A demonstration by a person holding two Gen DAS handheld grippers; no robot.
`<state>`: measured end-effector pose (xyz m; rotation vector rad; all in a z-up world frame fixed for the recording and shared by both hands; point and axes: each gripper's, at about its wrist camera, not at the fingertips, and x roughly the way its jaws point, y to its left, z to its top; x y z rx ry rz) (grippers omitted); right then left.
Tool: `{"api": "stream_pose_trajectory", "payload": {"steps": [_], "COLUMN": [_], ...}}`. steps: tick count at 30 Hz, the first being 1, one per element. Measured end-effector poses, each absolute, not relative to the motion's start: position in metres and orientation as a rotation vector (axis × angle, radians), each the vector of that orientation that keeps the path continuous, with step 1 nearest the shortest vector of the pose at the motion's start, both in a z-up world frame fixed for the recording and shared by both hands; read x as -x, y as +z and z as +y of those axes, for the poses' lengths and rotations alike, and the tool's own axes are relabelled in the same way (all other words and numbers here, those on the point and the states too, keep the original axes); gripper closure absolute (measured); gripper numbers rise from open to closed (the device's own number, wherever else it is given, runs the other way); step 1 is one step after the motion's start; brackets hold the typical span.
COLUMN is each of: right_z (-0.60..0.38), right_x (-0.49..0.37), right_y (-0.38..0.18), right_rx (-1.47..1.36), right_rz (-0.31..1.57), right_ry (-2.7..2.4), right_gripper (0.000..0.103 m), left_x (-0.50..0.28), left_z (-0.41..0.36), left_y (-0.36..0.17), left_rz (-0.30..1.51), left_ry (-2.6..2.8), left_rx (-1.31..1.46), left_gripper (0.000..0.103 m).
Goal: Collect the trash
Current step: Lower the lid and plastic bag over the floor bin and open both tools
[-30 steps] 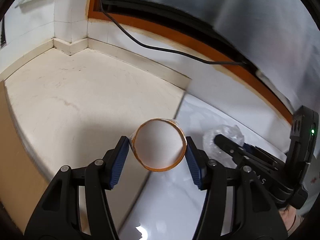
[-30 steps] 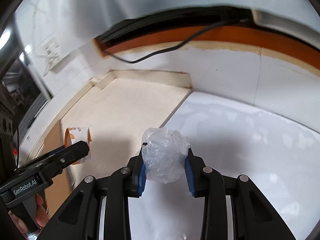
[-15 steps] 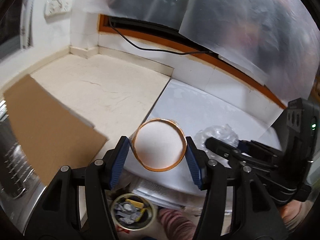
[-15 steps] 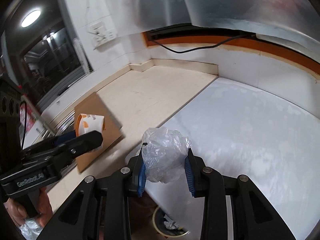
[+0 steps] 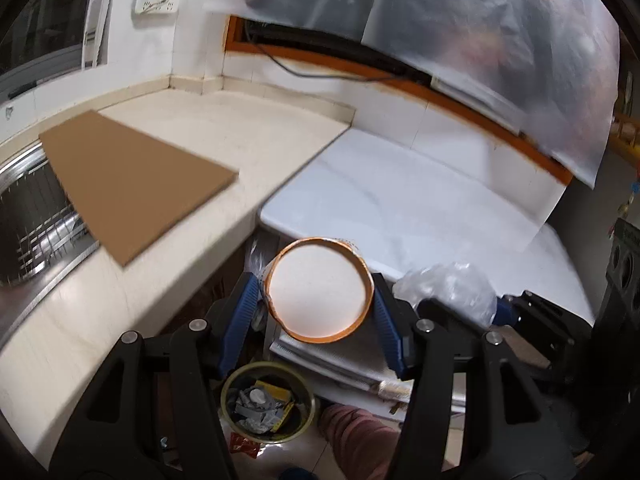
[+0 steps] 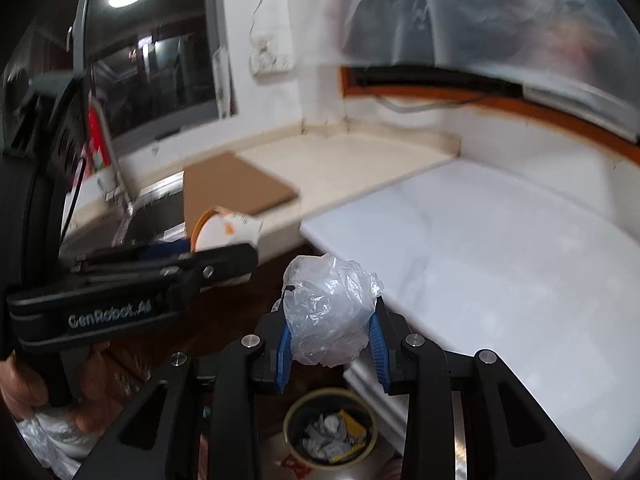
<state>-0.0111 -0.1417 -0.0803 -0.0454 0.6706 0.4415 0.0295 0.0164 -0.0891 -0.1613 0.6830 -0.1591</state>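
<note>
Two pairs of tongs carry rubbish off a kitchen desk (image 5: 120,320) toward a small bin (image 5: 267,403) on the floor below. The left tongs (image 5: 316,304) are clamped on a paper cup (image 5: 318,290), its orange-rimmed mouth facing the camera, one blue pad on each side of the wall. The right tongs (image 6: 330,334) are closed on a crumpled clear plastic bag (image 6: 330,308), the wad bulging above and in front of the pads. Both loads hang in the air past the desk's edge, with the bin, already holding scraps of wrapper and paper, below and slightly nearer the holder. A brown cardboard sheet (image 5: 132,176) lies on the cream desk beside a metal sink (image 5: 28,224), and a white slab (image 5: 420,200) adjoins it.

Both items look very light. The cup is thin-walled and will likely dent if squeezed harder; a hold across its body near the rim, as here, seems sound. The bag is soft, springy and probably slick, so it may cling to a pad or drift on release; gripping through the thick middle of the wad looks the safest hold.
</note>
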Motion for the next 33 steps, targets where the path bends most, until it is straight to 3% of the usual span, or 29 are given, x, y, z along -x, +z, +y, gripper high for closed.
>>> {"api": "stream_pose_trajectory", "payload": {"steps": [12,33], "right_z": [-0.138,-0.129], "right_x": [0.006,-0.056], "right_y": [-0.183,-0.289], "right_rx": [0.058,0.066], "right_rz": [0.895,1.097], "right_ry": [0.412,0.356], "right_gripper": [0.071,0.07], "left_x": [-0.035,-0.071], "left_z": [0.018,0.005], "left_y": [-0.17,-0.284], "left_rz": [0.824,1.068], "left_ry": [-0.107,-0.143], "left_rx": [0.1,0.021], "left_gripper": [0.05,0.05]}}
